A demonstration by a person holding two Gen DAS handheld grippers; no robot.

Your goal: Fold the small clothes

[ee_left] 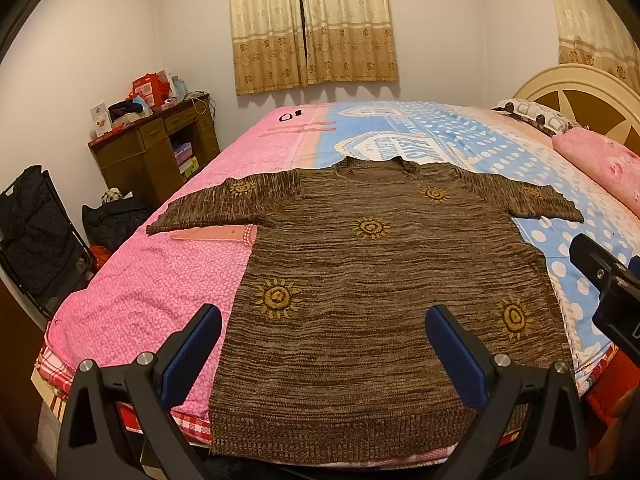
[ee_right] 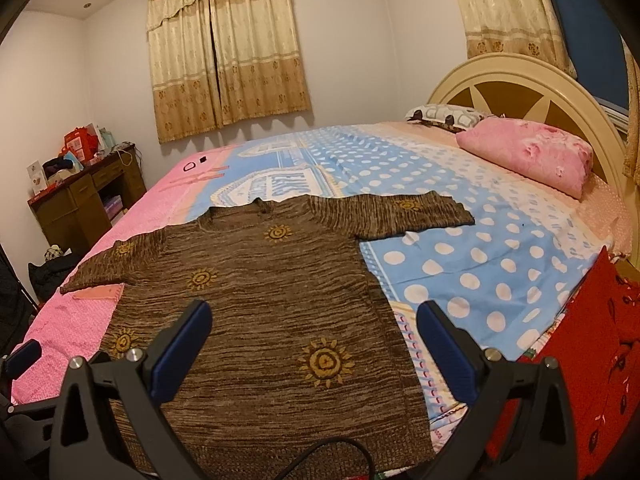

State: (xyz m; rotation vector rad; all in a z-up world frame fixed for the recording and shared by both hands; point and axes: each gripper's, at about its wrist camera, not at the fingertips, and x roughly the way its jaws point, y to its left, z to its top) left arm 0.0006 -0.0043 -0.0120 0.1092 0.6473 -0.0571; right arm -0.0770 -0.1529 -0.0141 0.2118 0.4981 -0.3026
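Two pairs of tongs hang over the near edge of the bed [ee_left: 140, 280], both spread wide and holding nothing. At lower centre of the left wrist view, the left tongs [ee_left: 324, 332] straddle the hem of a brown knitted short-sleeved sweater with yellow sun motifs [ee_left: 372, 264], which lies flat with sleeves out. The right tongs [ee_right: 314, 330] hover over its lower right part. A pink floral pillow [ee_right: 532, 152] sits upper right.
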